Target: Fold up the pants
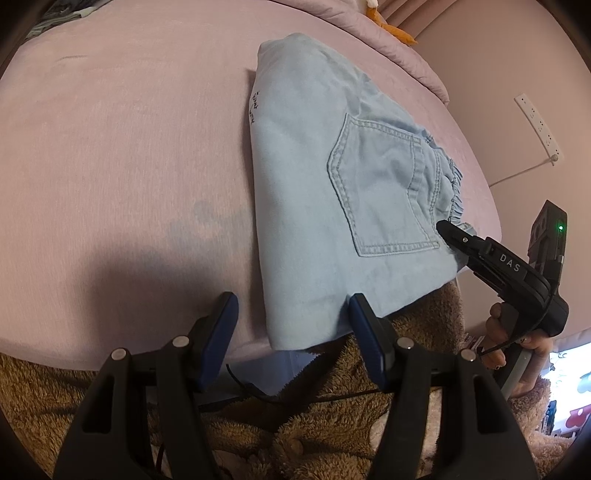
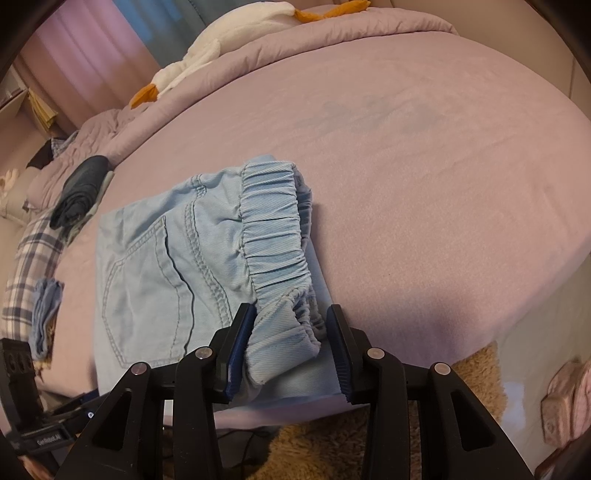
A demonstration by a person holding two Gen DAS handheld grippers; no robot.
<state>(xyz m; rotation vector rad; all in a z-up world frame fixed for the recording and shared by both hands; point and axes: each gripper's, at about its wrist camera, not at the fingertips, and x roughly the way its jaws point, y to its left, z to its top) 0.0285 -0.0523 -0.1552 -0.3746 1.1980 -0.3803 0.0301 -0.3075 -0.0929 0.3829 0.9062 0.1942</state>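
Light blue pants (image 1: 314,206) lie folded on the pink bed sheet (image 1: 129,166), back pocket up, close to the near edge. My left gripper (image 1: 291,306) is open at that edge; a corner of the pants lies between its wide-apart fingers, untouched by the pads. My right gripper (image 2: 290,314) straddles the bunched end of the elastic waistband (image 2: 273,236) of the pants (image 2: 155,277). Its left pad touches the cloth and a narrow gap shows at the right pad. In the left wrist view the right gripper (image 1: 445,229) points at the waistband corner.
A white plush goose (image 2: 236,40) and a rumpled quilt (image 2: 332,33) lie at the far side. Dark folded clothes (image 2: 81,188), a plaid cloth (image 2: 33,258) and a small blue folded piece (image 2: 46,310) sit left of the pants. Brown fleece (image 1: 332,424) hangs below the bed edge.
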